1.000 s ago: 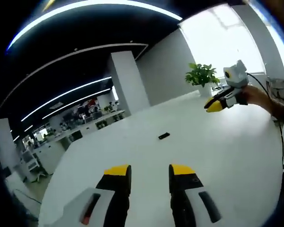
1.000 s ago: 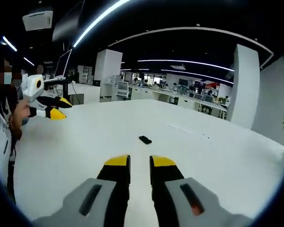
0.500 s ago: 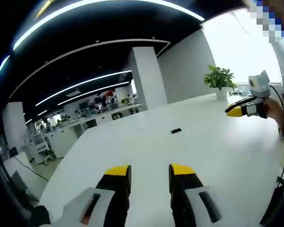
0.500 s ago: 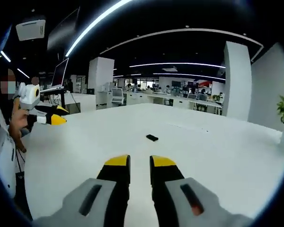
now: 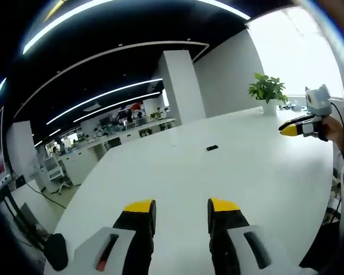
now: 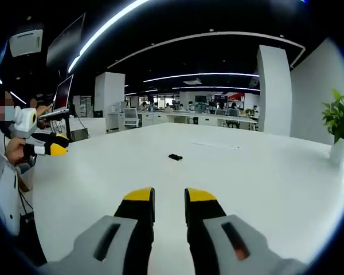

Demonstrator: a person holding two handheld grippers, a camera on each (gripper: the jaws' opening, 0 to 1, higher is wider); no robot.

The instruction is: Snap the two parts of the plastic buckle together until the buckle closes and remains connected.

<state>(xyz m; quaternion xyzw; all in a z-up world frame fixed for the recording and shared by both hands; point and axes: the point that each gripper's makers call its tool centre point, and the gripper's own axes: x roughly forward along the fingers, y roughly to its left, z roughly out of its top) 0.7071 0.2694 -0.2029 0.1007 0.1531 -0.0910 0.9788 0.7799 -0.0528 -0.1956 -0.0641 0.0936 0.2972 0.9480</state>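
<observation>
A small black buckle (image 5: 212, 148) lies flat far out on the white table (image 5: 178, 172); it is too small to tell its parts apart. In the right gripper view the same buckle (image 6: 175, 156) sits well beyond the jaws. My left gripper (image 5: 181, 207) is open with only table between its yellow-tipped jaws. My right gripper (image 6: 169, 196) is open too, with a narrower gap and nothing in it. The right gripper (image 5: 292, 129) also shows at the table's right side, and the left gripper (image 6: 50, 148) at the left edge of the right gripper view, each held by a hand.
A potted plant (image 5: 266, 91) stands at the table's far corner, seen also as the plant (image 6: 339, 117). A person's hand (image 5: 332, 130) and sleeve sit at the right edge. A laptop (image 6: 60, 97) stands at the far left. Office desks lie beyond the table.
Both views have drawn back and swung, so the buckle looks smaller and farther off. Each gripper has slid further toward the edge of the other's view. The buckle itself has not moved.
</observation>
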